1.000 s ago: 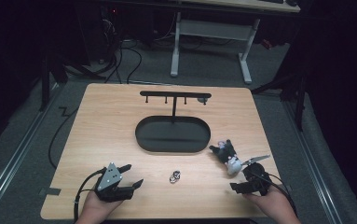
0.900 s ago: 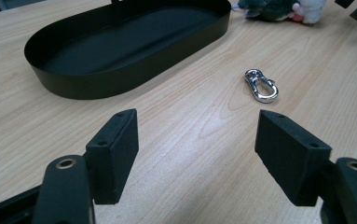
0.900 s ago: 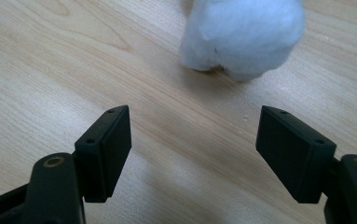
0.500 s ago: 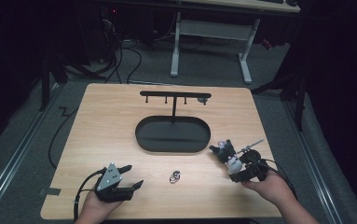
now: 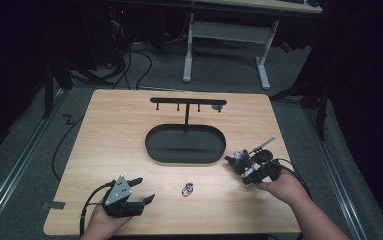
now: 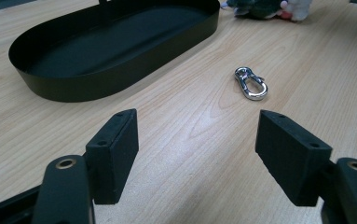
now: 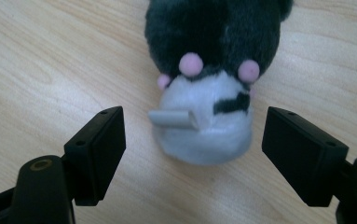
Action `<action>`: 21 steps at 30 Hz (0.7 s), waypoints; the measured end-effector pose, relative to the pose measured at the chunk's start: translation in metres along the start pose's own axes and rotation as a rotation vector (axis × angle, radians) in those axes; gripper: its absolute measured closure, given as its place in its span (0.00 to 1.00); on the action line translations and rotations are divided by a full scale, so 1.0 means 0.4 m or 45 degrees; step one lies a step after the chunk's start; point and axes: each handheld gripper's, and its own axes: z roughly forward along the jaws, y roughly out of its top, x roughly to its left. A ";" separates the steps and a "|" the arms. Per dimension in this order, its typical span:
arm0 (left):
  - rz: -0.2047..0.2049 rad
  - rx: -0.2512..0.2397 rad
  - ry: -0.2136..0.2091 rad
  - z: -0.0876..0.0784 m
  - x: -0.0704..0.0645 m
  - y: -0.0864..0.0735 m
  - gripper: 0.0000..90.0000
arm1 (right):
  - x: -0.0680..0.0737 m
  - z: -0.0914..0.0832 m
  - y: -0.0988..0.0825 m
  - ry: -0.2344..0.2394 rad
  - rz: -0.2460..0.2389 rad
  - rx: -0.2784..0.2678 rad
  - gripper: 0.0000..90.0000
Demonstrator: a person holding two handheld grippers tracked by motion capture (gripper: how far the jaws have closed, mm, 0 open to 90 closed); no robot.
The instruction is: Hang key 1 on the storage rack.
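Note:
A small black-and-white plush toy [image 5: 238,161] with pink dots lies on the wooden table right of the black oval tray [image 5: 154,150]. My right gripper [image 5: 245,169] sits just behind it. In the right gripper view its jaws have just been opening. They stand wide on either side of the plush toy's [image 7: 213,46] white end, pads off it. A grey tag [image 7: 174,119] sticks out of the toy. A silver clasp [image 5: 187,189] lies at the table's front middle. My left gripper [image 5: 143,190] rests open at the front left, with the clasp [image 6: 250,84] ahead of its jaws.
A black T-shaped hook stand [image 5: 188,102] rises from the tray's far side. In the left gripper view the tray wall [image 6: 73,88] runs across the upper left. A cable trails off the table's left edge. A desk frame stands on the floor beyond.
My right hand has moved from the table's front right corner up and inward to the plush toy. The left gripper, clasp and toy have stayed put.

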 end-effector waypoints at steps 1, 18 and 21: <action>0.004 0.002 -0.001 0.000 0.000 0.000 0.34 | -0.001 0.003 0.006 0.006 0.005 0.005 0.24; 0.039 0.011 -0.013 0.002 -0.007 0.001 0.34 | -0.018 0.075 0.039 0.001 0.022 0.114 0.33; 0.038 0.010 -0.013 0.001 -0.006 0.002 0.34 | -0.016 0.077 0.041 -0.004 0.021 0.119 0.40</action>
